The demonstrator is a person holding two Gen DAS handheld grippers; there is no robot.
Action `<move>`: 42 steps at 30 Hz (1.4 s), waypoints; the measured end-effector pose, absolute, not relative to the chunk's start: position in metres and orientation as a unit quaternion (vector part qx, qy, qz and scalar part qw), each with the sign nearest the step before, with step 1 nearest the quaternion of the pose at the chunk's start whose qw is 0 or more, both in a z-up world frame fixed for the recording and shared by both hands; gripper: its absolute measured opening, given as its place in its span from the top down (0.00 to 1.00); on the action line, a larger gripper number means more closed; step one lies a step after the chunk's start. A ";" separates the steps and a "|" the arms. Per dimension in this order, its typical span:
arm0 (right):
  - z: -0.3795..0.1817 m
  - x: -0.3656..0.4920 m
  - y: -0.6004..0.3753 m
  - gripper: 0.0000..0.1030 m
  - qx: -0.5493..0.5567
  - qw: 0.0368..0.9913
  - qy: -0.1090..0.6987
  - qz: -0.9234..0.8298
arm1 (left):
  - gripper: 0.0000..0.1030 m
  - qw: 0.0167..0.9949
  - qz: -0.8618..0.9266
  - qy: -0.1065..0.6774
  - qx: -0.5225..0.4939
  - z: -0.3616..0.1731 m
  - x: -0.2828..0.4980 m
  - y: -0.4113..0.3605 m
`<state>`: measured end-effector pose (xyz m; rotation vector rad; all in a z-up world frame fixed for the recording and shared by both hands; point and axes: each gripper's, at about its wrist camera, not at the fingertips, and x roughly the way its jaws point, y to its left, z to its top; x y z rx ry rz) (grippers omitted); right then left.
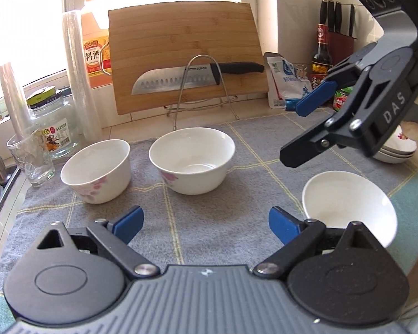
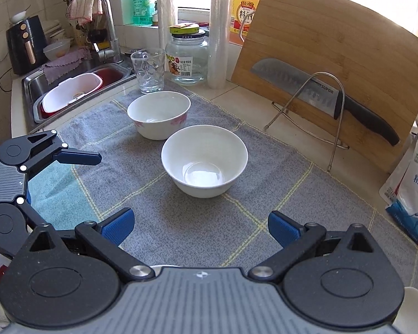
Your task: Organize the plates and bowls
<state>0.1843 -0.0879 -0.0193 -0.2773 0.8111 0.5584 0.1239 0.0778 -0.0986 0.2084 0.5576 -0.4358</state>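
Two white bowls with pink flowers stand on the grey cloth (image 1: 214,217): one at the left (image 1: 97,169) (image 2: 158,114) and one in the middle (image 1: 192,158) (image 2: 204,161). A shallow white dish (image 1: 348,206) lies to the right, and a stack of white dishes (image 1: 398,146) sits at the far right. My left gripper (image 1: 206,225) is open and empty, short of the middle bowl. My right gripper (image 2: 200,226) (image 1: 292,133) is also open and empty, hovering above the shallow dish. In the right wrist view, one left finger (image 2: 80,157) shows at the left edge.
A bamboo cutting board (image 1: 181,50) leans at the back, with a knife (image 1: 181,80) on a wire rack (image 1: 203,89). A glass (image 1: 30,156), a jar (image 1: 55,122) and film rolls stand at the left. The sink (image 2: 69,83) lies beyond. Bottles and a bag (image 1: 287,83) stand at the right.
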 end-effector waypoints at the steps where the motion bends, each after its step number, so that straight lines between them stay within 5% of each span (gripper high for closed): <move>1: -0.019 0.189 -0.086 0.00 -0.136 0.872 0.388 0.265 | 0.07 0.934 -0.209 0.272 0.101 -0.100 0.129 0.077; 22: -0.041 0.280 -0.069 0.01 -0.112 0.848 0.424 0.297 | 0.07 0.931 -0.209 0.278 0.112 -0.119 0.198 0.061; 42: -0.067 0.327 -0.057 0.31 -0.089 0.822 0.462 0.321 | 0.21 0.920 -0.243 0.290 0.099 -0.122 0.214 0.057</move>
